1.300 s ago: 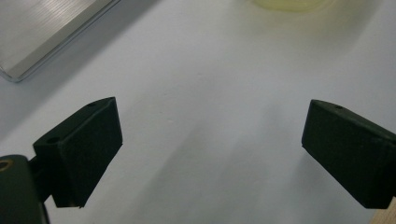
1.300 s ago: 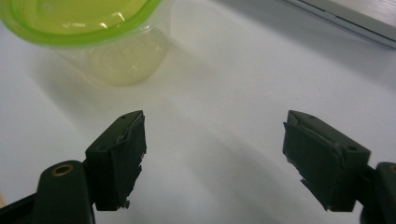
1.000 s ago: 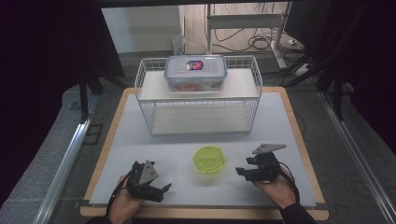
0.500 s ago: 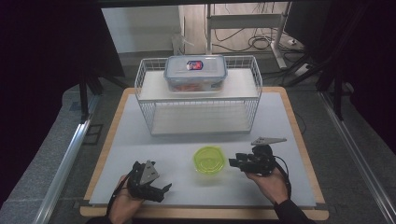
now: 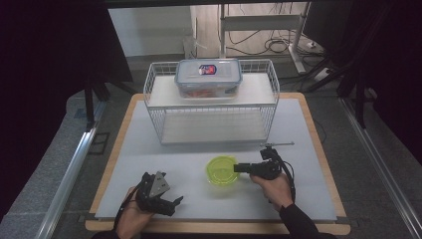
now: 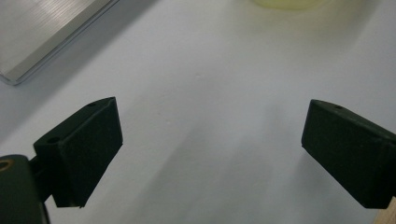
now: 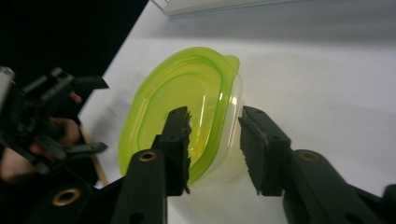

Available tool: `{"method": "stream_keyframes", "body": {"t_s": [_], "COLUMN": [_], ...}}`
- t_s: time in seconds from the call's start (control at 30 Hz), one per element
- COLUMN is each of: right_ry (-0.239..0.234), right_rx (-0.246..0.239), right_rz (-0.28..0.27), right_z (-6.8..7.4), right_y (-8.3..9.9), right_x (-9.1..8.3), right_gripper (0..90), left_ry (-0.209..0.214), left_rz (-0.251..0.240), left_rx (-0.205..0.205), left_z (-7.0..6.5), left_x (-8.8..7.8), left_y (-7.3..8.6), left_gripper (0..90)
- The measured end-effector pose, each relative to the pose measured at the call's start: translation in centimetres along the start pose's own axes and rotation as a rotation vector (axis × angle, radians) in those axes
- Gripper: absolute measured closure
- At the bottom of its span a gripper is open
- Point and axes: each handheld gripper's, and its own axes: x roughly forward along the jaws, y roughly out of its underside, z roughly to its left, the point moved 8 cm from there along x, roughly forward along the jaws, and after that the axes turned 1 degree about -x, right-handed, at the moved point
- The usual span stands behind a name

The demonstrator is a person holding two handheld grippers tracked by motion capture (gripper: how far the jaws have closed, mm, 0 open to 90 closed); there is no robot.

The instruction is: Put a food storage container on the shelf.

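A small round clear container with a lime-green lid (image 5: 222,171) sits on the white tabletop (image 5: 149,149) near the front middle. My right gripper (image 5: 239,168) reaches it from the right, lying level. In the right gripper view the container (image 7: 187,88) has its near rim between my right gripper's (image 7: 214,140) jaws, one over the lid, one outside the clear wall. The jaws have just been closing and a small gap still shows. My left gripper (image 5: 171,203) rests at the front left, wide open (image 6: 210,135) over bare table; the lid's edge (image 6: 289,3) shows ahead.
A white wire rack (image 5: 211,107) stands at the back middle of the table, with a clear lock-lid food box (image 5: 208,77) on its top shelf. A flat silvery panel edge (image 6: 42,32) lies beyond the left gripper. The table's wooden rim (image 5: 318,149) runs along the right.
My right gripper has moved left and slightly down to the green-lidded container, and its jaws have narrowed around the rim. The left gripper has stayed put.
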Motion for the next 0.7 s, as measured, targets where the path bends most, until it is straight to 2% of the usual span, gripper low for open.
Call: {"method": "stream_keyframes", "body": {"t_s": [0.13,0.23,0.37,0.47,0.6,0.7], "right_ry": [-0.053,-0.059,-0.061,-0.055,-0.069,-0.093], "right_rx": [0.083,0.116,0.117,0.099,0.097,0.092], "right_rz": [-0.001,0.005,0.002,0.005,-0.007,-0.017], "right_z": [-0.2,-0.5,-0.5,-0.3,0.1,1.1], "right_y": [0.0,0.0,-0.1,-0.2,-0.7,-1.6], "right_x": [0.3,0.2,0.1,-0.1,-0.4,-1.0], "right_gripper": [72.2,79.6,81.0,81.2,81.3,81.3], "left_ry": [0.000,0.000,-0.001,-0.003,-0.006,-0.008], "left_rz": [-0.004,-0.004,-0.001,-0.001,-0.006,-0.009], "left_rx": [-0.002,-0.002,0.005,0.007,0.008,0.007], "left_z": [-0.1,-0.1,0.0,0.0,0.0,0.1], "left_x": [0.0,0.0,0.0,0.0,-0.1,-0.1], "left_y": [0.0,-0.1,0.0,-0.1,-0.1,-0.2], "left_gripper": [5.2,5.2,5.2,5.2,5.2,5.2]}}
